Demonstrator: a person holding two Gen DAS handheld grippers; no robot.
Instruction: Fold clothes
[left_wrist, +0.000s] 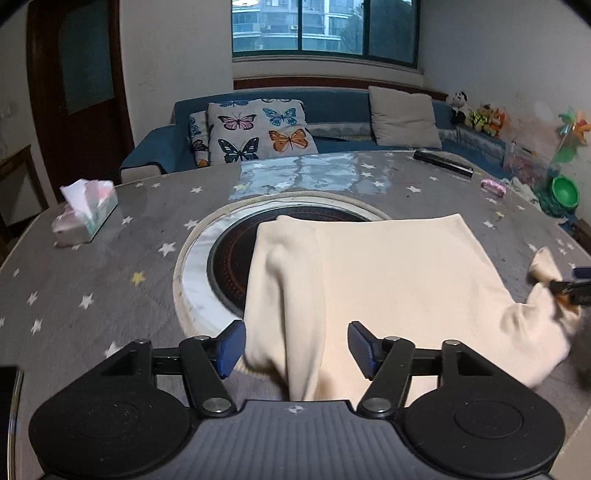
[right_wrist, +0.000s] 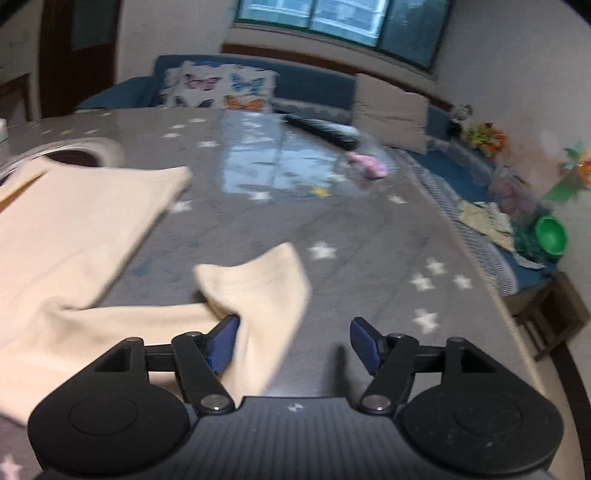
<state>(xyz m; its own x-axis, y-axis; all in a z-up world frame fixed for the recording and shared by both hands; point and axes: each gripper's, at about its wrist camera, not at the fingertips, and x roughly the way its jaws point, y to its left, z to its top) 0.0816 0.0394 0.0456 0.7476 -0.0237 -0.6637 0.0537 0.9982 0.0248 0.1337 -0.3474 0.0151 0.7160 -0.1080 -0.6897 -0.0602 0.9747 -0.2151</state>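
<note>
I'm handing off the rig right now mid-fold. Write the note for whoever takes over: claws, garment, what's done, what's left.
Left claw: open, straddling the near edge of the cream garment, gripping nothing.
Right claw: open; the right sleeve lies loosely between its fingers, unclamped.
Garment: spread on the star-print table, its far left part lying over the round burner inset.
Done: the left sleeve appears folded in over the body.
Left: the right sleeve sticks out to the side, so probably close on it, fold it in, then fold the body. The right wrist view is blurred, so check the grip first.
</note>
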